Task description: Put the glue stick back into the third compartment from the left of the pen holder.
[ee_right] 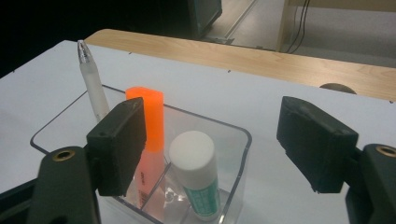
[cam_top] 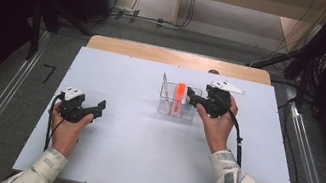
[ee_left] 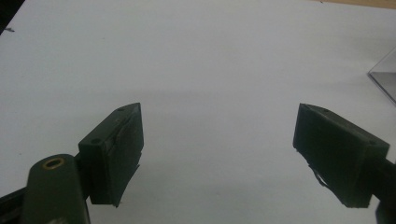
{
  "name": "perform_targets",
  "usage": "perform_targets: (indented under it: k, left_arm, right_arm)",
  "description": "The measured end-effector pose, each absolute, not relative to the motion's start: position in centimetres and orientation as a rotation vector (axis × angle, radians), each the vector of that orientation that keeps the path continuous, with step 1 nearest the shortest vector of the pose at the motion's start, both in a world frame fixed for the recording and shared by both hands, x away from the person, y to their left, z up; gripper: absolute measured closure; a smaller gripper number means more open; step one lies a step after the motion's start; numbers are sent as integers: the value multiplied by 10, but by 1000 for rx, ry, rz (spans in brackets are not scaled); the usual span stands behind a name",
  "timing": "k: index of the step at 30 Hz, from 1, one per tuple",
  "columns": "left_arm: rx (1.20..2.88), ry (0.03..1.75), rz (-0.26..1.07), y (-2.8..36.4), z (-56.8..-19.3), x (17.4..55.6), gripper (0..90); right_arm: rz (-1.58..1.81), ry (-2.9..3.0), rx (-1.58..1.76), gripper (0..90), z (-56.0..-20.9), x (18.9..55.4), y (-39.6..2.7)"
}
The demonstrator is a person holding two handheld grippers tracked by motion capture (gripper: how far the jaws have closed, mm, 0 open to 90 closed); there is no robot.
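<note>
The right gripper (ee_right: 210, 149), jaws open, hovers at the glue stick (ee_right: 198, 179): light, stiff, smooth; grip its cap. Left gripper (ee_left: 217, 154) jaws open, empty.

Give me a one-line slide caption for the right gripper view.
Right gripper, jaws open, above a clear organizer holding a glue stick, orange highlighter and white pen.

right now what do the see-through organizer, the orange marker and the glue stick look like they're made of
Organizer: clear hard plastic, probably acrylic; the table shows through its glossy walls and dividers.
Orange marker: opaque matte plastic, evenly fluorescent, standing upright in a compartment.
Glue stick: smooth white plastic cap above a printed teal-and-white label, likely paper or film; which one is hard to tell.
</note>
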State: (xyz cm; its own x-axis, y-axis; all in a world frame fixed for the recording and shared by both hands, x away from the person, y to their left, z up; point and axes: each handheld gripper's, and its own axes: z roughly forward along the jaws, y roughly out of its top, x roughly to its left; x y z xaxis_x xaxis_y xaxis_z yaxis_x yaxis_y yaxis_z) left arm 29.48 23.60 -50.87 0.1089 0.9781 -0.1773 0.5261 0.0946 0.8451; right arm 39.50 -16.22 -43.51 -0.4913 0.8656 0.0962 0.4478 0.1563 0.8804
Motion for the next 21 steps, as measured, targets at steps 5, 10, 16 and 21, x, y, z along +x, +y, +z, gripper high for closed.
perform_targets:
  k: [5, 10, 16, 21]
  left_arm:
    - [1547, 1531, 680, 236, -509, 295, 169]
    - [1546, 1532, 682, 236, -508, 295, 170]
    - [1546, 1531, 680, 236, -508, 295, 169]
    - [1543, 1530, 684, 236, -508, 294, 170]
  right_arm:
    - [1280, 1997, 1251, 168, -436, 394, -165]
    - [1280, 1997, 1249, 156, -435, 392, -168]
    - [1280, 1995, 1234, 152, -434, 388, -170]
    - [1273, 1994, 1231, 151, -434, 385, -176]
